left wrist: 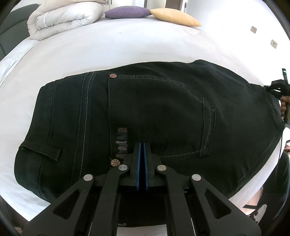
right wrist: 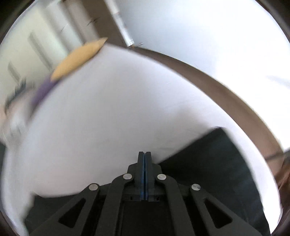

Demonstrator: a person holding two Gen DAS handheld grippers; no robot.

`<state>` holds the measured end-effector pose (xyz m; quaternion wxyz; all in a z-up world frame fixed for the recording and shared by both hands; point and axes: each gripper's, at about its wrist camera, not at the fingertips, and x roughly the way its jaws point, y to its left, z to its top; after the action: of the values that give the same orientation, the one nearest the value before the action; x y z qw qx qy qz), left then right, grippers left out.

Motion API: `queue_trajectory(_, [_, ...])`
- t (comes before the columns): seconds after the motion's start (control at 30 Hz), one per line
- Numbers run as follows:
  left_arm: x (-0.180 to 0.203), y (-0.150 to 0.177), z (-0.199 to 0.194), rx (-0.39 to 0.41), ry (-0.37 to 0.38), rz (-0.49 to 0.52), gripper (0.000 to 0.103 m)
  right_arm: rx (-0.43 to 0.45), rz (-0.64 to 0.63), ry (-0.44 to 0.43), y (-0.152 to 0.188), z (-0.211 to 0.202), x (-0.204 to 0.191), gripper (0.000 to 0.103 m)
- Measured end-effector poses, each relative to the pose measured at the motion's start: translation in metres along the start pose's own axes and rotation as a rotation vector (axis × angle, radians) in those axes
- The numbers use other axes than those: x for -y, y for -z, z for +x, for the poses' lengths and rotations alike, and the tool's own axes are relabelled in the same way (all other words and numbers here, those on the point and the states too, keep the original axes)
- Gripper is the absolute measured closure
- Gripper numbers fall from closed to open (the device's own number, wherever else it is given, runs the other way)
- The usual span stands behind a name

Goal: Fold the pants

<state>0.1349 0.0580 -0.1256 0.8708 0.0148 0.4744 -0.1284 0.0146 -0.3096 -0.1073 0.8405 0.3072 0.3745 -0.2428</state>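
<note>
Black jeans (left wrist: 154, 112) lie folded flat on the white bed (left wrist: 108, 49), back pocket and rivets facing up. My left gripper (left wrist: 142, 145) is shut with its blue pads together, empty, tips over the pocket near the front edge of the pants. In the blurred right wrist view my right gripper (right wrist: 145, 154) is shut and empty above the white sheet (right wrist: 108, 109), with a dark part of the pants (right wrist: 217, 163) to its right and below. The right gripper also shows in the left wrist view (left wrist: 279, 87) at the far right edge of the pants.
A folded white duvet (left wrist: 63, 20), a purple pillow (left wrist: 126, 11) and a yellow pillow (left wrist: 175, 17) lie at the far end of the bed. The yellow pillow (right wrist: 78, 59) also shows in the right wrist view. A wall with sockets (left wrist: 273, 43) is at the right.
</note>
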Motion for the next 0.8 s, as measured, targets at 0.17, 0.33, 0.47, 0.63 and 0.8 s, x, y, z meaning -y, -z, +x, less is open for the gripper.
queue_trajectory(0.17, [-0.002,0.003,-0.001,0.015,-0.009,-0.010,0.100,-0.041,-0.090,-0.292,0.056,-0.068,-0.023,0.093])
queue_trajectory(0.33, [0.003,0.007,-0.005,0.021,-0.031,-0.002,0.100,-0.270,-0.161,-0.399,0.145,-0.044,-0.040,0.090])
queue_trajectory(0.47, [-0.003,0.013,-0.010,0.026,0.000,-0.008,0.100,-0.242,0.011,-0.427,0.147,-0.039,0.005,0.103])
queue_trajectory(0.63, [-0.007,0.018,-0.014,0.038,0.016,-0.028,0.100,-0.050,0.166,-0.249,0.113,-0.060,0.093,0.103])
queue_trajectory(0.8, [0.004,0.017,-0.042,0.072,0.024,-0.031,0.100,0.119,0.235,-0.088,0.096,-0.120,0.114,0.097])
